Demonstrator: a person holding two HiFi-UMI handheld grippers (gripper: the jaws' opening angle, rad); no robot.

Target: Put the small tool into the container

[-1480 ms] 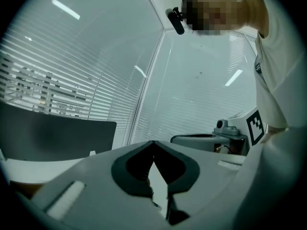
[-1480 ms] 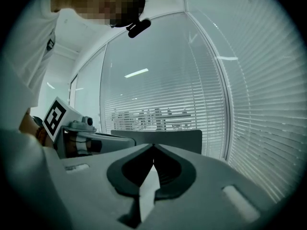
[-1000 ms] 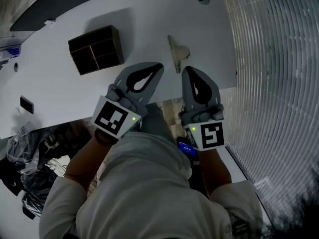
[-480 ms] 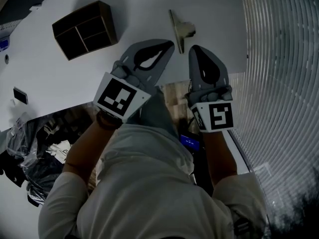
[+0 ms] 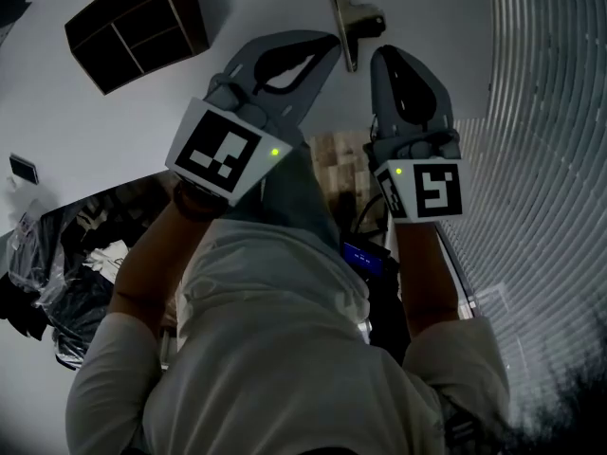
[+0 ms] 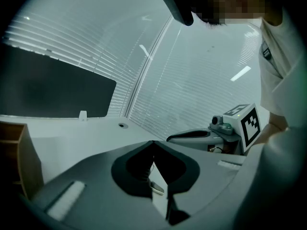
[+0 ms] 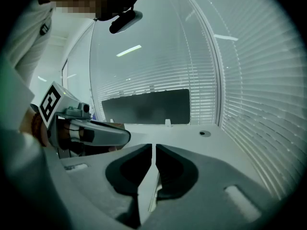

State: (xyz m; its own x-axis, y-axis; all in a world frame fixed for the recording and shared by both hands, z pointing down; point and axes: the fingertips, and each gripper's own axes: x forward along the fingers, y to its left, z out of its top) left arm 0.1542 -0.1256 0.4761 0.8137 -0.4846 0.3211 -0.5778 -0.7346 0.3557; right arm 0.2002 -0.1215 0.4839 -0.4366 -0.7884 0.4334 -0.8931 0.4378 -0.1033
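Observation:
The small tool (image 5: 349, 22), a flat pale blade with a stubby handle, lies on the white table (image 5: 85, 121) near its front edge. The container (image 5: 133, 28), a dark brown box split into compartments, stands to its left; its wooden wall (image 6: 19, 162) shows in the left gripper view. My left gripper (image 5: 330, 40) hovers just left of the tool, jaws shut and empty (image 6: 153, 143). On the tool's right is my right gripper (image 5: 384, 55), its tips just short of it. Its jaws (image 7: 153, 146) are opening, with a thin slit and nothing between them.
Window blinds (image 5: 550, 112) run down the right side. A small dark flat object (image 5: 21, 169) lies at the table's left edge. Below the table edge are the person's lap and cluttered bags (image 5: 47, 282). A dark screen (image 7: 144, 107) stands at the table's far end.
Both grippers have moved forward over the table edge and now flank the tool. The container and the tool sit higher in the head view.

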